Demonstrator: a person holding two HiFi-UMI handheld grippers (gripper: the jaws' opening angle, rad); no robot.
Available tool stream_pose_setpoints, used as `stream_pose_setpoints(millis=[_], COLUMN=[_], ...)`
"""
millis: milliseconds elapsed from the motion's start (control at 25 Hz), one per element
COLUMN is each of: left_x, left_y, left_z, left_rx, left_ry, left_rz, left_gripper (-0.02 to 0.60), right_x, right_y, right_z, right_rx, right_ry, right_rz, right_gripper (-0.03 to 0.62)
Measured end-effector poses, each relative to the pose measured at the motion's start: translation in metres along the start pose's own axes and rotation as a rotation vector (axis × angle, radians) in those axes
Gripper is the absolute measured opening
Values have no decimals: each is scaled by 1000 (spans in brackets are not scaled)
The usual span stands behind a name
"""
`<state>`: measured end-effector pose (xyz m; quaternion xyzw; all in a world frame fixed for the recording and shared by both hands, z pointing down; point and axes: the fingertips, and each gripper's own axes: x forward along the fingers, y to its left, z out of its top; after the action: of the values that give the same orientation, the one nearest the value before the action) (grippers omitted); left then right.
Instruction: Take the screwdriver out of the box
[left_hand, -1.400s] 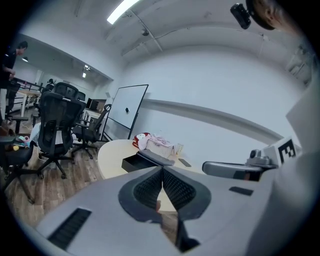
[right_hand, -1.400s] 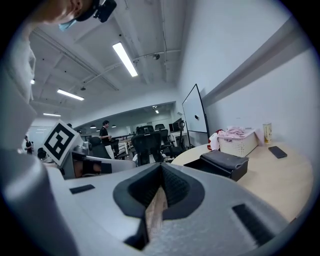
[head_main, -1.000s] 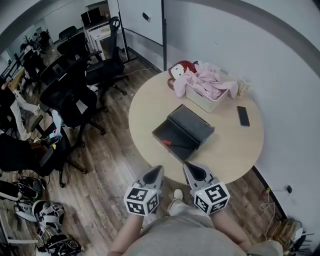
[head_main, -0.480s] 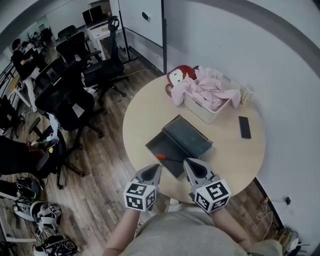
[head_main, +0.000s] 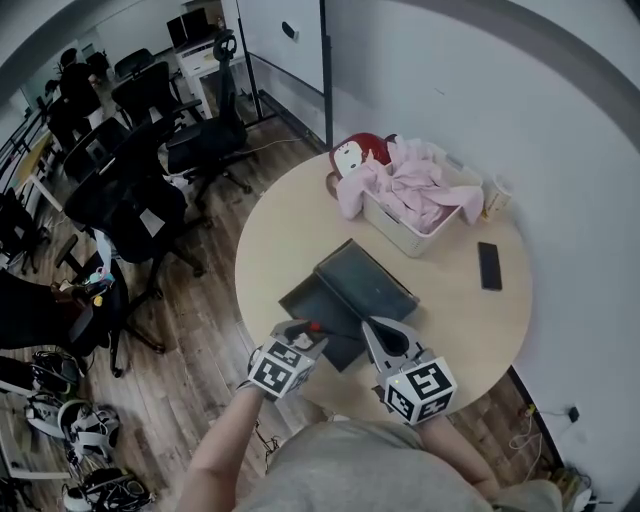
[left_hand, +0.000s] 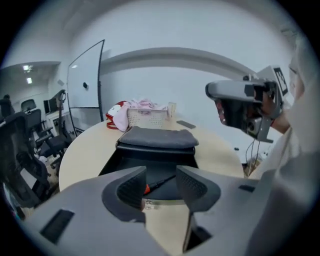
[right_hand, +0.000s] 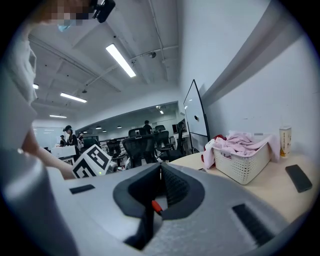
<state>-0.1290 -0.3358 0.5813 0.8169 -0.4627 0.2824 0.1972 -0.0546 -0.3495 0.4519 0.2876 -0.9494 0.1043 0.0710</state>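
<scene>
The left tongs (head_main: 299, 328) point away from the body and tilt downward, their marker cube (head_main: 280, 371) turned at a slant. Their jaws have just been opening and now stand wide apart, the ribbed pads (left_hand: 131, 187) pressing on nothing. The bare left forearm (head_main: 215, 452) reaches forward from the lower left. The right tongs (head_main: 380, 328) sit just beside the left ones, held close to level, jaws brought together with no gap between them. The right forearm (head_main: 458, 455) comes in close to the torso
</scene>
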Motion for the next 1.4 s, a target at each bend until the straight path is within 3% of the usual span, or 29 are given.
stream_pose_setpoints(millis=[160, 560, 800, 960, 1240, 1400], left_x=[25, 75, 92, 101, 101, 101], left_y=[9, 15, 14, 14, 4, 3], left_z=[-11, -34, -53, -61, -65, -64], left_rx=[173, 509, 659, 746, 724, 794], left_ry=[132, 436, 602, 632, 607, 596], left_rz=[-34, -175, -257, -227, -271, -267], left_gripper=[187, 199, 201, 198, 83, 67], right_x=[2, -2, -6, -8, -8, -9], right_y=[-7, -20, -33, -39, -40, -38], right_z=[-5, -19, -22, -23, -27, -27], right_rx=[15, 49, 62, 68, 70, 71], right_ry=[8, 27, 30, 34, 41, 39], right_rz=[8, 4, -21, -30, -28, -29], right_gripper=[0, 0, 0, 0, 0, 0])
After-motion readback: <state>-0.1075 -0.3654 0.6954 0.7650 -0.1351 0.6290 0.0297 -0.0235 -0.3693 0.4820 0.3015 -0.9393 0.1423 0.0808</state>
